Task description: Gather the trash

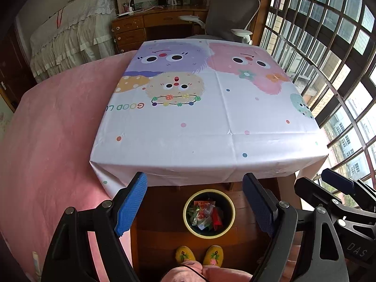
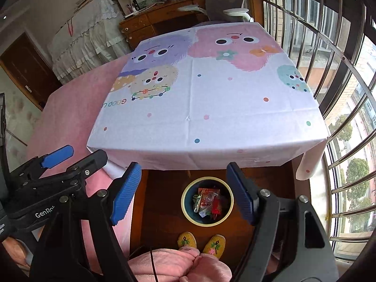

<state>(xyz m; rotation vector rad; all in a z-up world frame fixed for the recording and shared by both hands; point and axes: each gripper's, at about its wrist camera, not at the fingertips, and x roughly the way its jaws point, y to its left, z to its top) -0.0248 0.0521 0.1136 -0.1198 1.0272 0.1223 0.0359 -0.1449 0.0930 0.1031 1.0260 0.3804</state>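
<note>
A round bin (image 1: 231,221) (image 2: 184,208) with a pale yellow rim stands on the wooden floor just in front of the table. Crumpled wrappers (image 1: 205,215) (image 2: 206,203), red, green and clear, lie inside it. My left gripper (image 1: 195,205) hangs open above the bin with nothing between its blue pads. My right gripper (image 2: 184,191) is open too and holds nothing, also above the bin. Each gripper shows at the edge of the other's view. The table (image 1: 199,117) (image 2: 211,108), under a cartoon-monster cloth, carries no trash that I can see.
A person's yellow slippers (image 1: 199,255) (image 2: 202,242) and pink trouser legs are right below the bin. A pink bed (image 1: 51,145) runs along the left of the table. Barred windows (image 1: 329,47) fill the right side. A desk and a grey chair (image 1: 230,11) stand beyond.
</note>
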